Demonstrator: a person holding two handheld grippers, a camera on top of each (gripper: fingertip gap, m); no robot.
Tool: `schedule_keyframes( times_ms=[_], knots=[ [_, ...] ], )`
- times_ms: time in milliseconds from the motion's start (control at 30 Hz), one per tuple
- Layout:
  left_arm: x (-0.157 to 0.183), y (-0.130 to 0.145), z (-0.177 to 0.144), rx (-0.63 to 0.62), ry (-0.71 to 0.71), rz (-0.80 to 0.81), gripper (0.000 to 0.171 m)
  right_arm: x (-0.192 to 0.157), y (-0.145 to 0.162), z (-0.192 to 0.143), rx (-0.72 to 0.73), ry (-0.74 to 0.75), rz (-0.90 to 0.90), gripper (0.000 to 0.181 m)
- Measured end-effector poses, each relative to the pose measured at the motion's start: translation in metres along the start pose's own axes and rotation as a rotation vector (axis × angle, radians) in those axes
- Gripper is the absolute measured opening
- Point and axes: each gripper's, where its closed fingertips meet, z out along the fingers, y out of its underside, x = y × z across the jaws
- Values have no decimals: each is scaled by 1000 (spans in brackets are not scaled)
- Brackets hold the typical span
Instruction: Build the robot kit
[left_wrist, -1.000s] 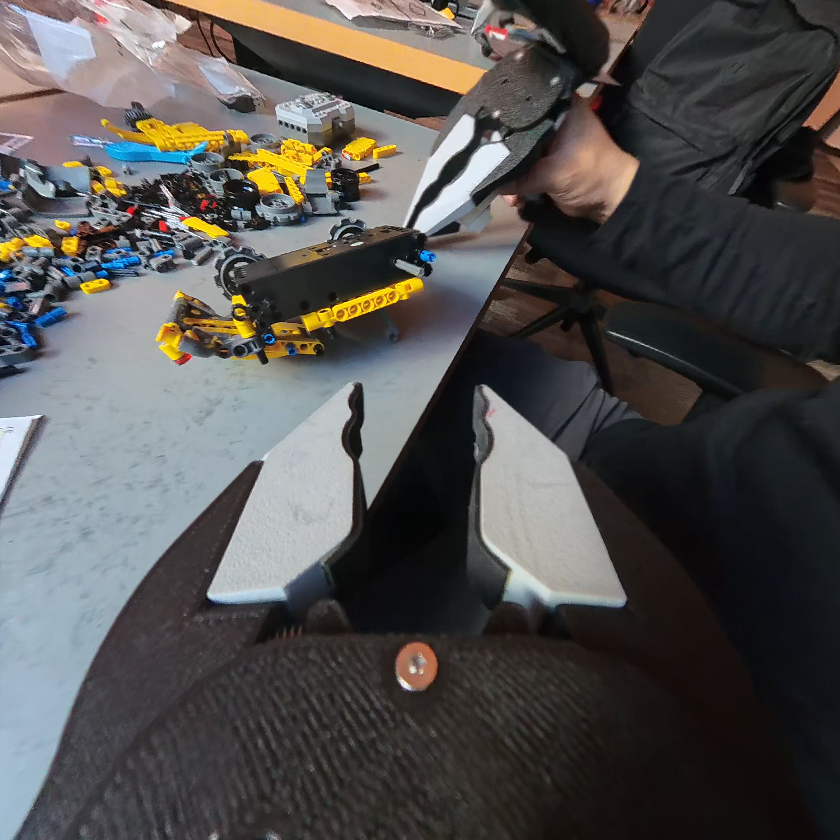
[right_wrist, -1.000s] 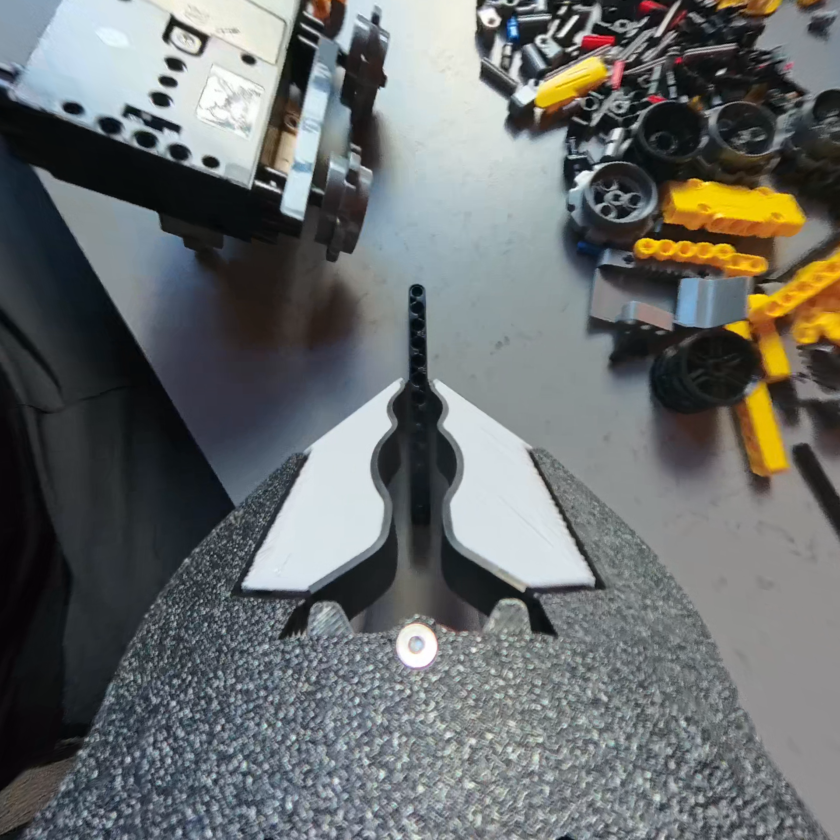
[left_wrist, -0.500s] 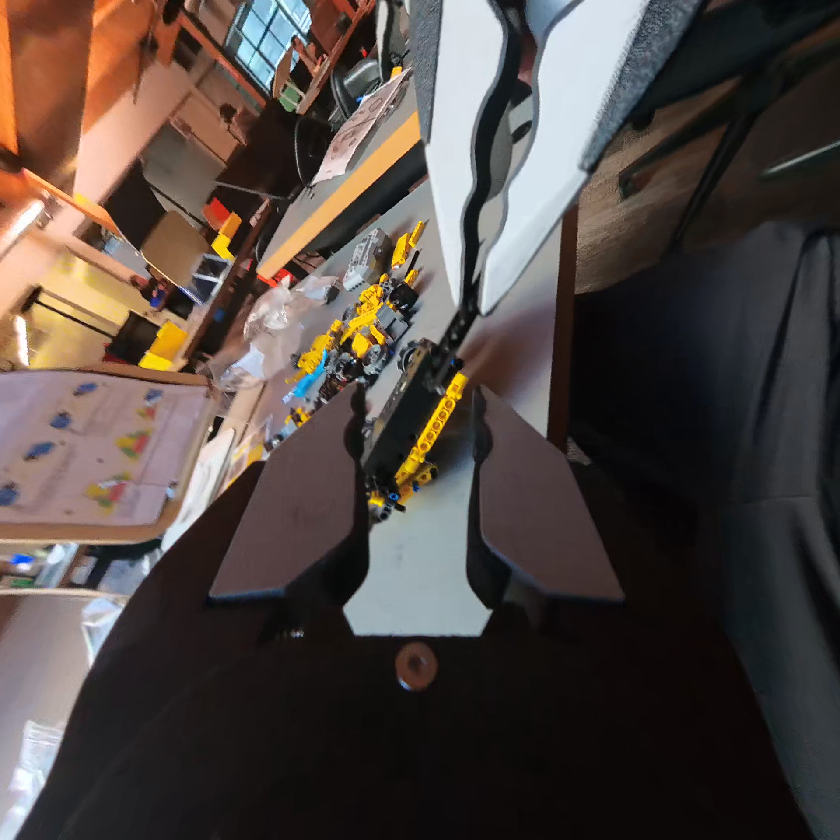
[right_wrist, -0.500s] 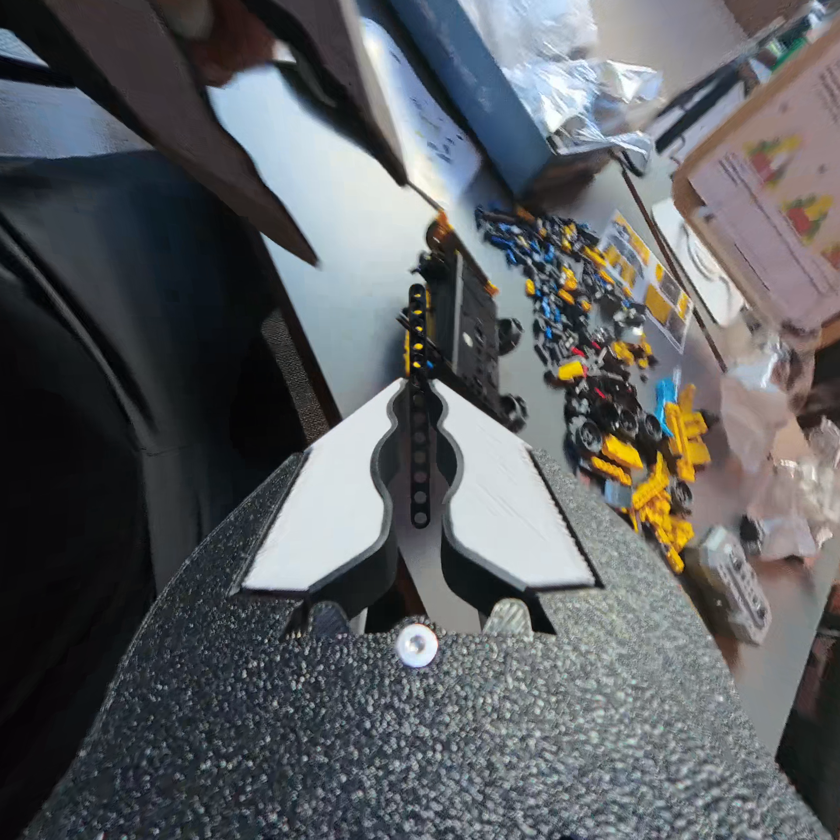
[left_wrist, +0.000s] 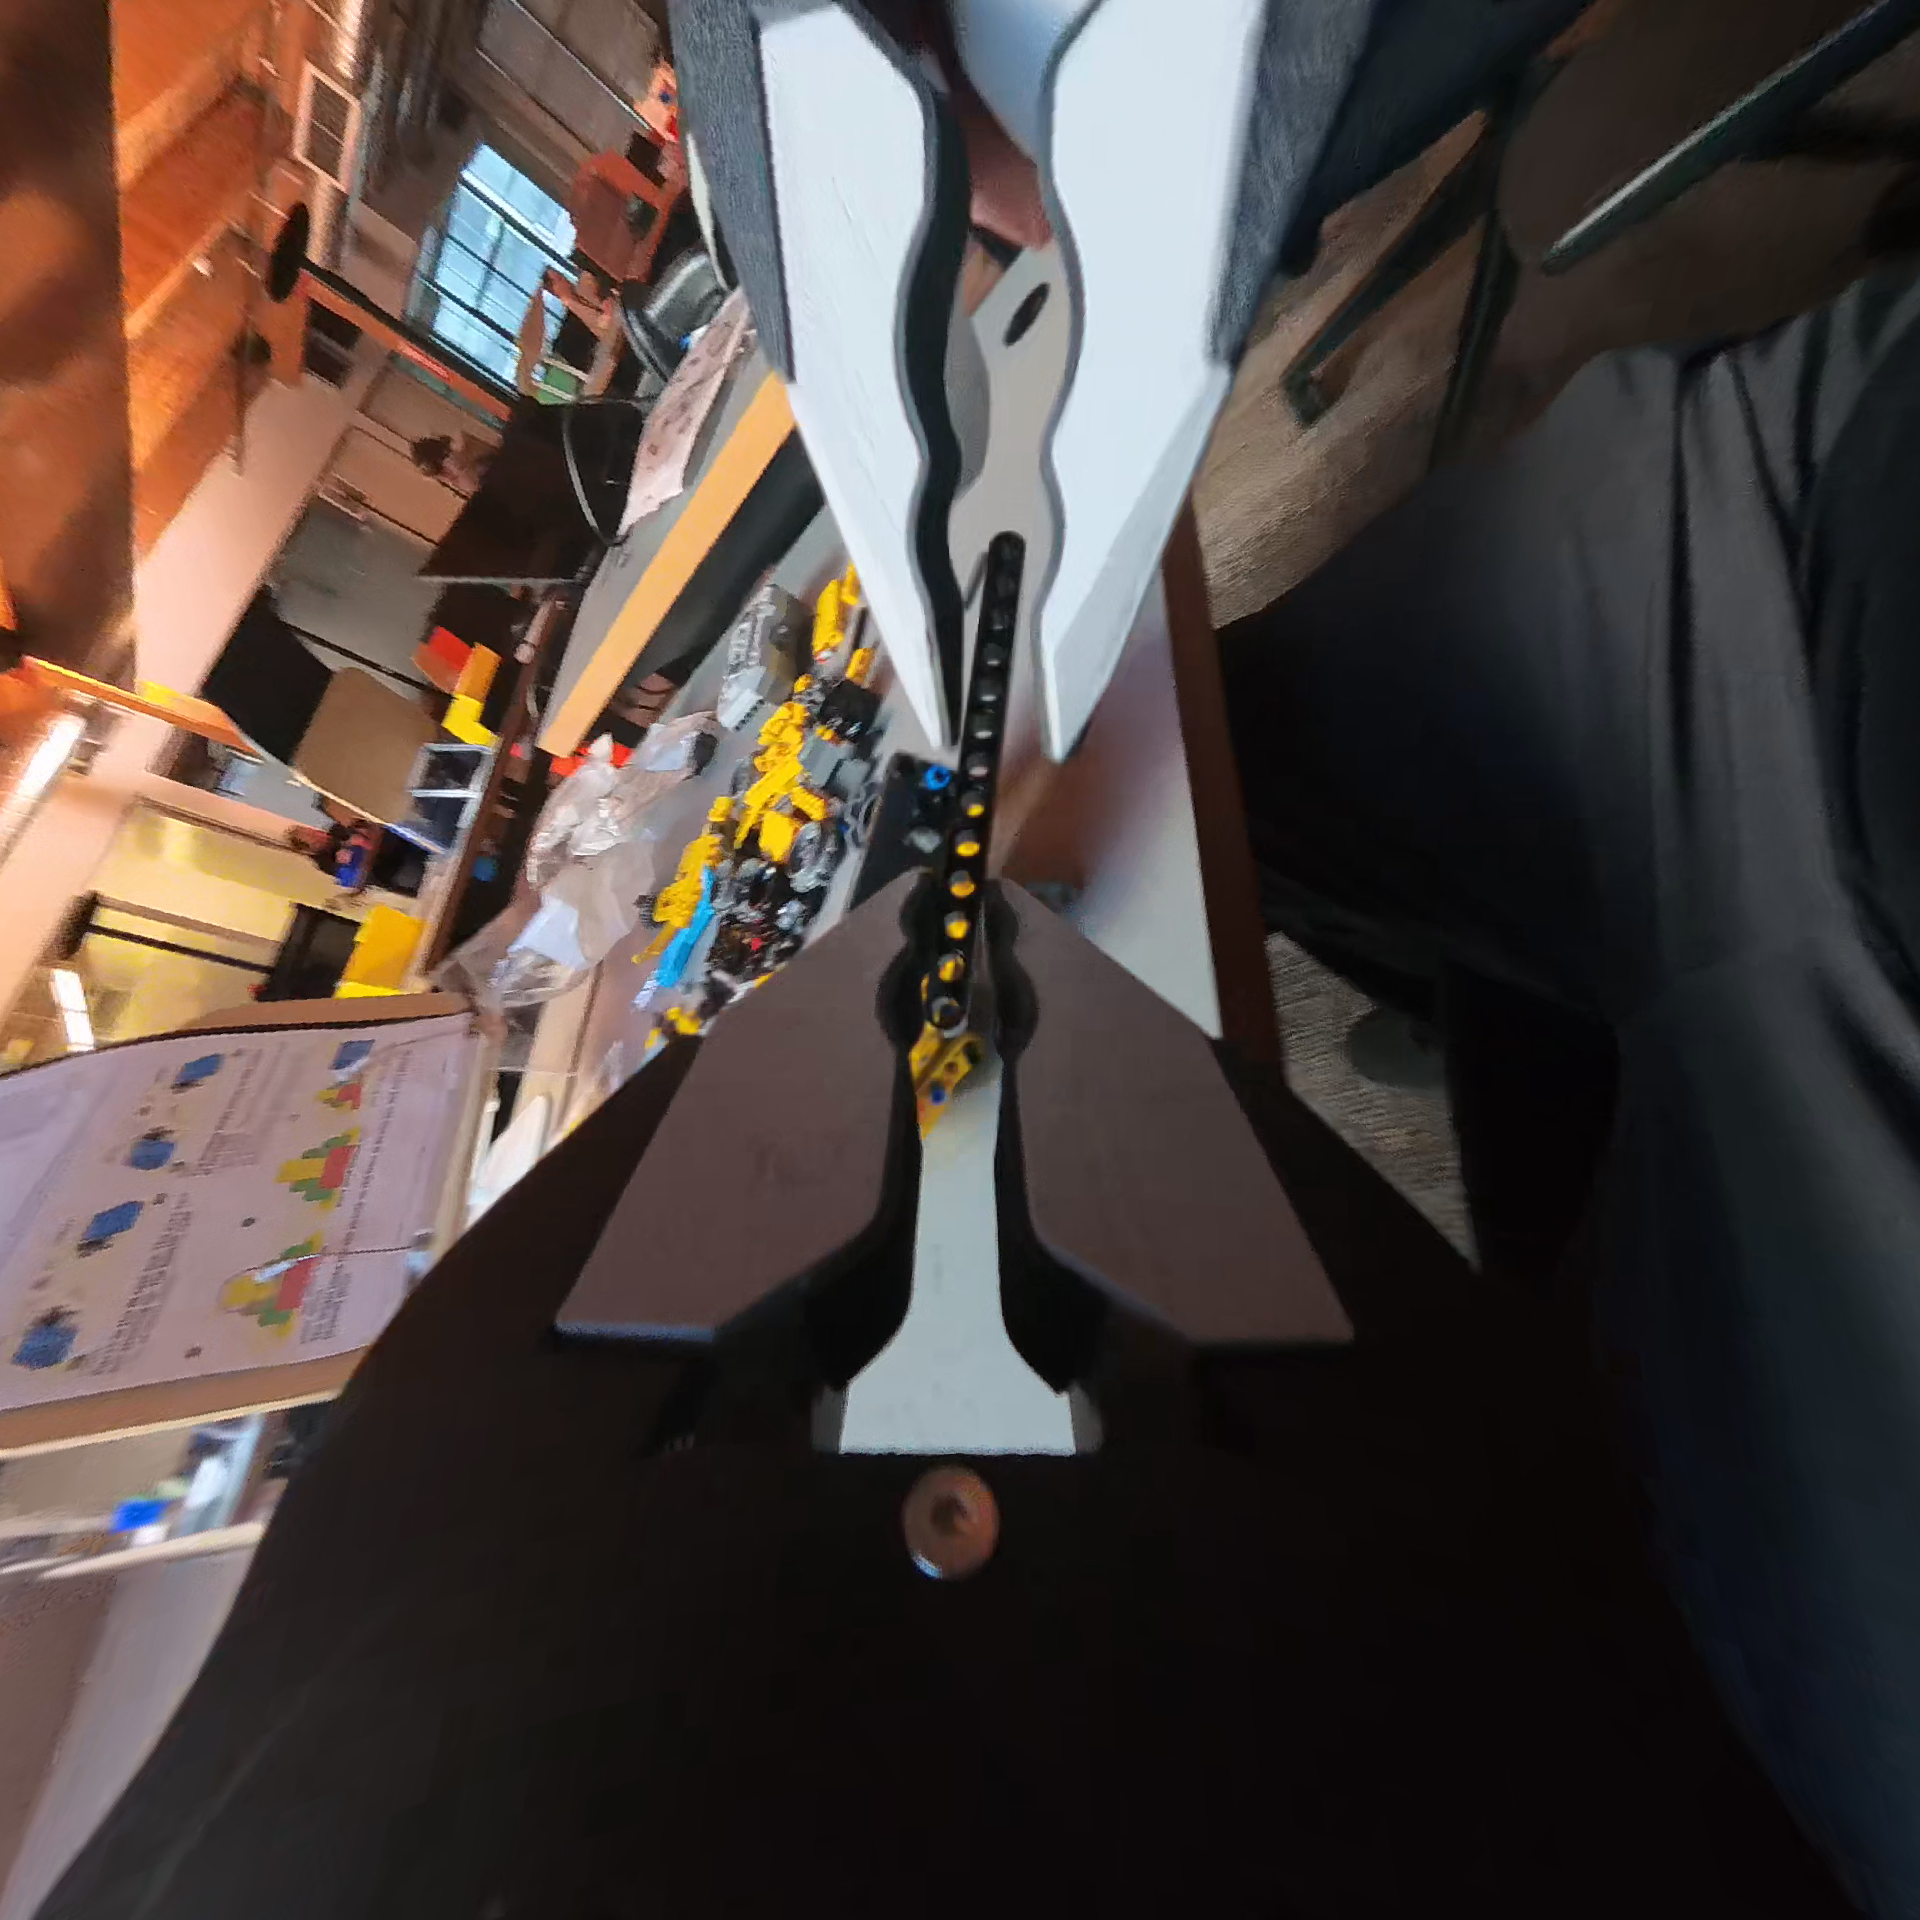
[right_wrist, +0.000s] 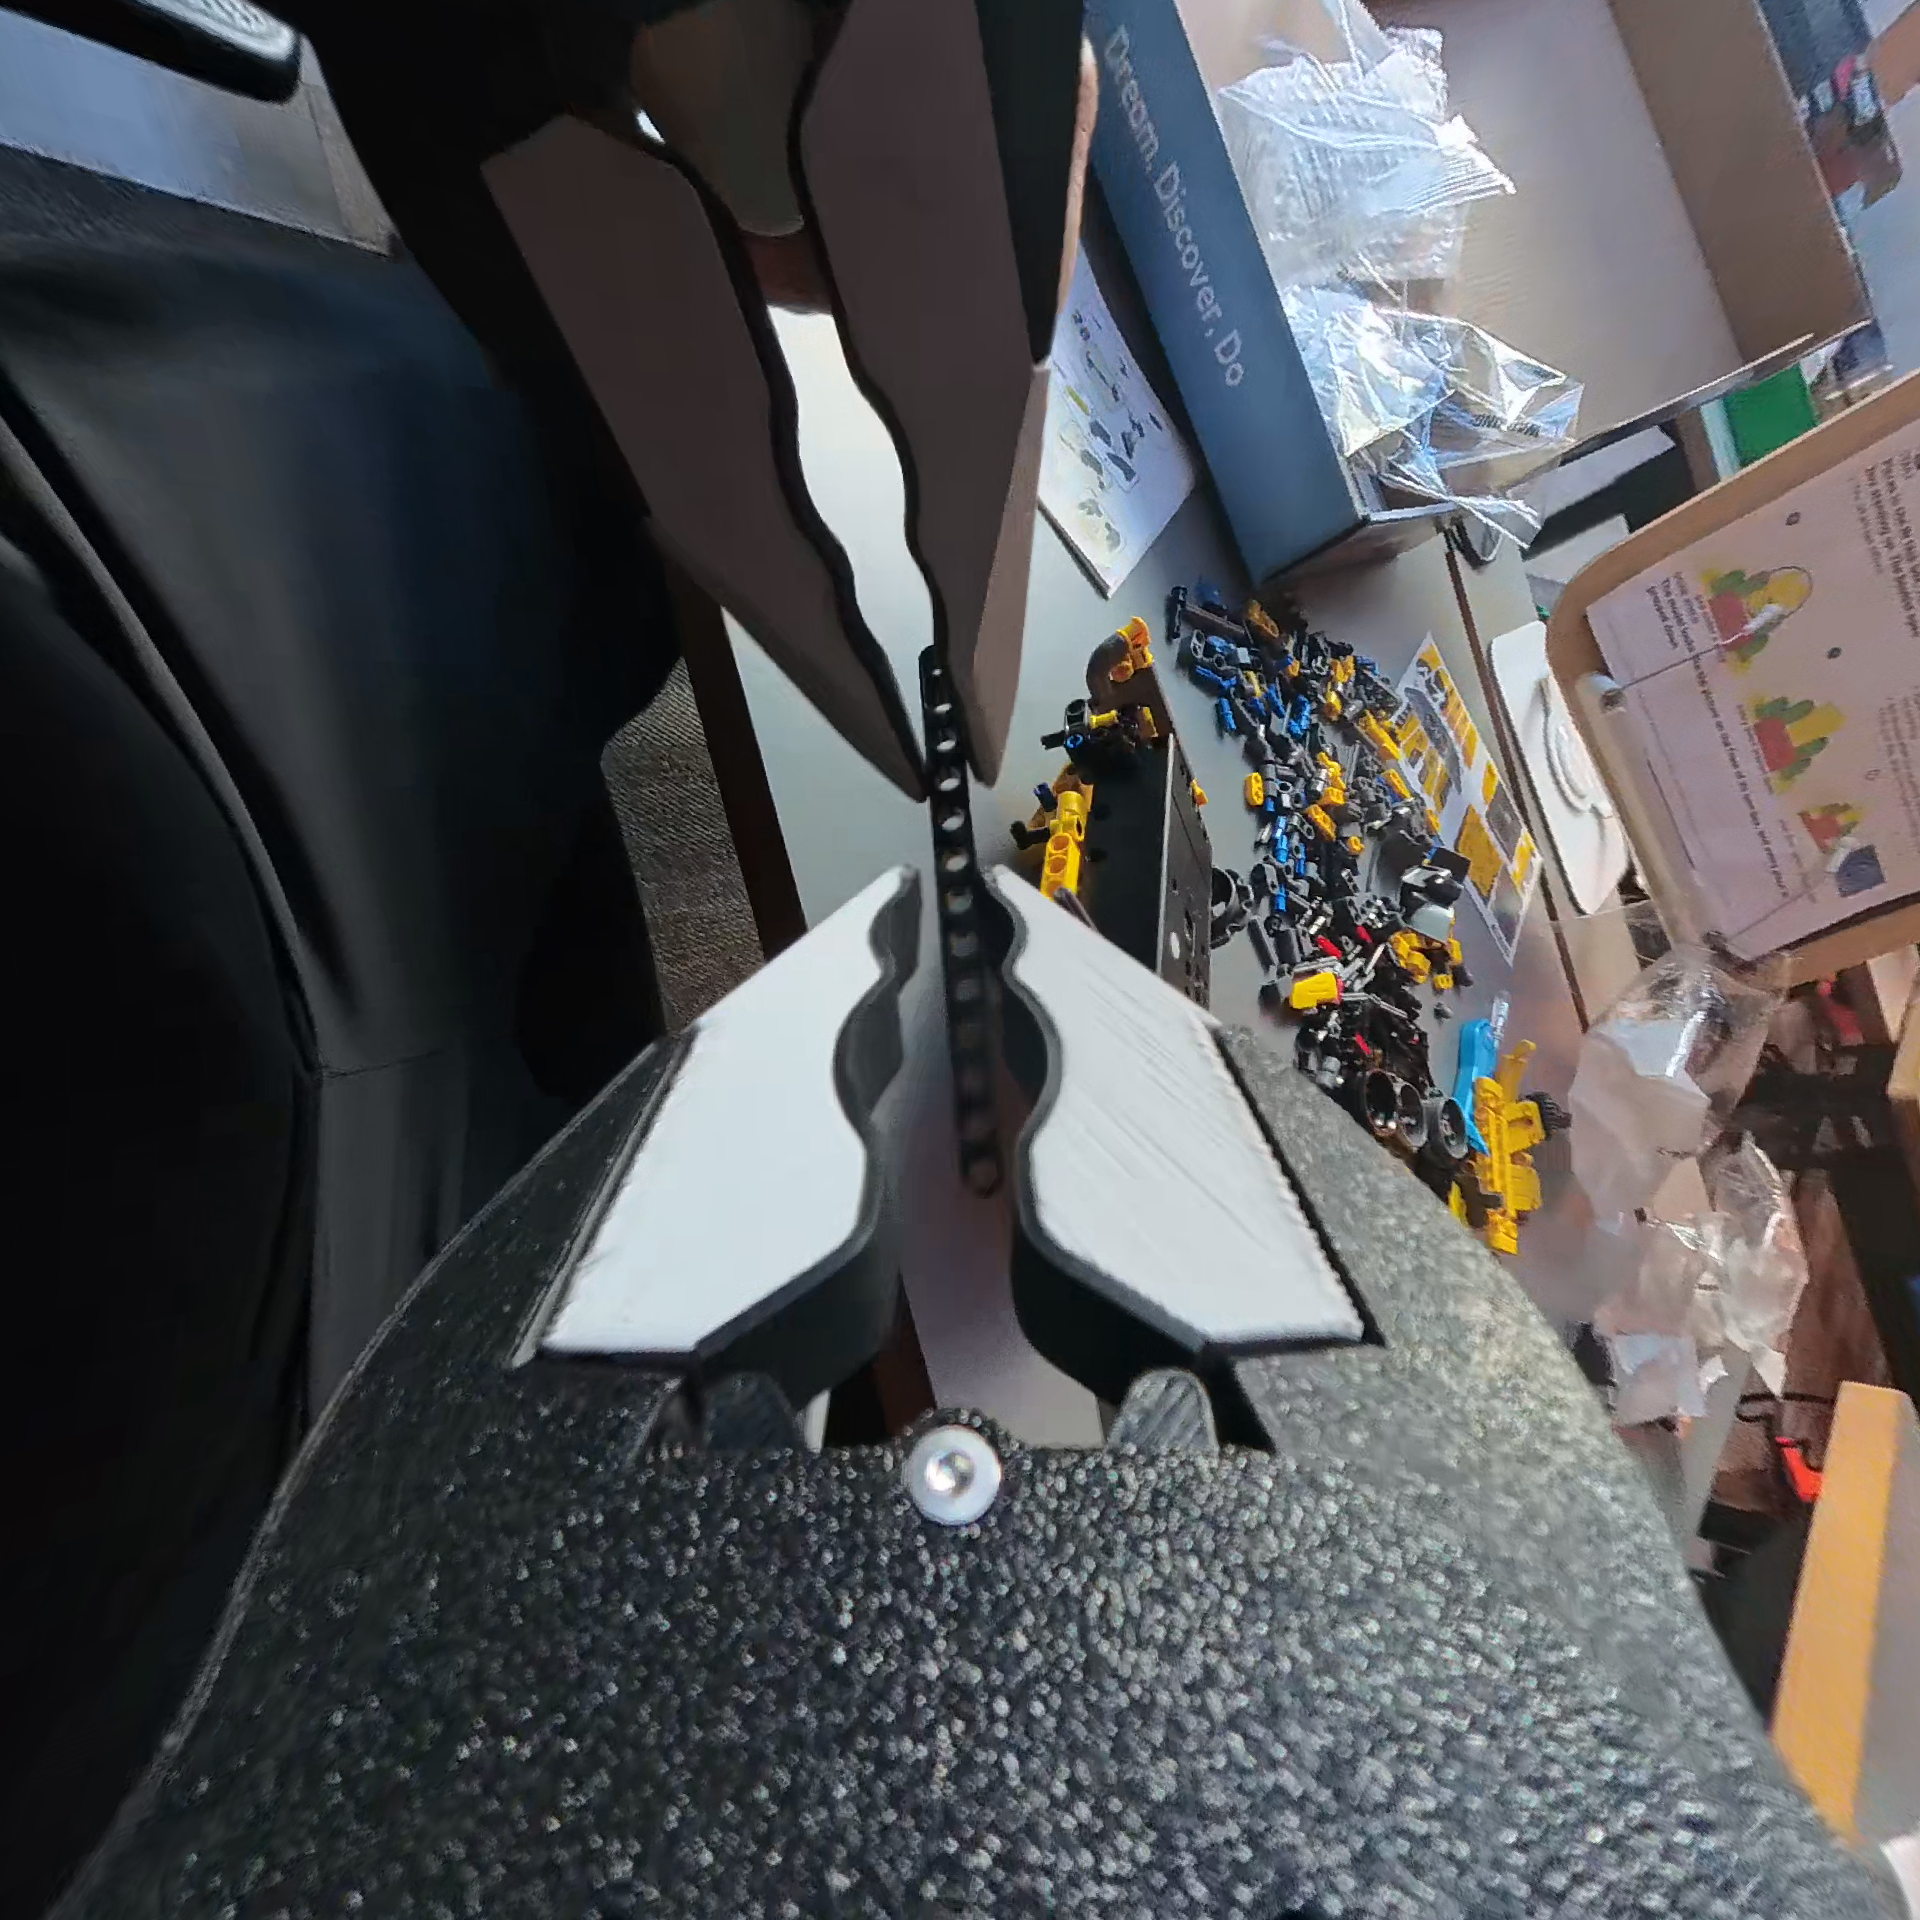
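The long thin black plastic beam with a row of holes (right_wrist: 961, 935) hangs in the air between both tools, above the grey table (right_wrist: 862, 520). The right gripper (right_wrist: 958, 888) has its white fingers pinched tight on one end. The left gripper (left_wrist: 954, 899), dark in shadow, is clamped on the other end, tip to tip with its partner. Below lie the black and yellow brick-built chassis (right_wrist: 1164, 831) and a scatter of loose yellow, black and blue pieces (right_wrist: 1340, 810), with a grey-blue box (right_wrist: 1216, 312) beyond.
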Motion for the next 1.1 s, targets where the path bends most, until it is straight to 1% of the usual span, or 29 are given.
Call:
schedule_keyframes(
  times_ms=[100, 167, 233, 267, 367, 467, 567, 600, 633, 833, 900, 1100],
  knots=[
    [-7, 17, -8, 0, -38, 60, 4, 10, 4, -4, 24, 22, 56, 22],
    [-10, 29, -14, -3, -51, 67, 4, 17, 10, -5, 36, 30, 116, 40],
    [-13, 35, -20, 18, -73, 85, 4, 22, 20, 0, 21, 48, 170, 57],
    [-15, 38, -21, 19, -89, 99, 4, 26, 26, 5, 10, 66, 195, 62],
    [-19, 48, -19, 32, -120, 155, 4, 32, 38, 20, -10, 85, 255, 67],
    [-15, 55, -11, 53, -92, 170, 4, 34, 47, 33, -37, 97, 233, 66],
    [-16, 51, -7, 85, -84, 177, 4, 40, 60, 40, -95, 146, 150, 54],
    [-16, 49, -5, 94, -83, 185, 4, 42, 62, 40, -105, 159, 126, 45],
    [-18, 47, -4, 100, -90, 189, 4, 44, 64, 40, -108, 165, 115, 44],
    [-31, 34, 12, 124, -157, 226, 4, 60, 86, 38, -137, 173, 180, 42],
    [-31, 31, 18, 122, -174, 263, 4, 60, 92, 36, -134, 149, 223, 49],
    [-22, 39, 26, 97, -129, 309, 4, 51, 95, 26, -51, 93, 348, 55]
  ],
)
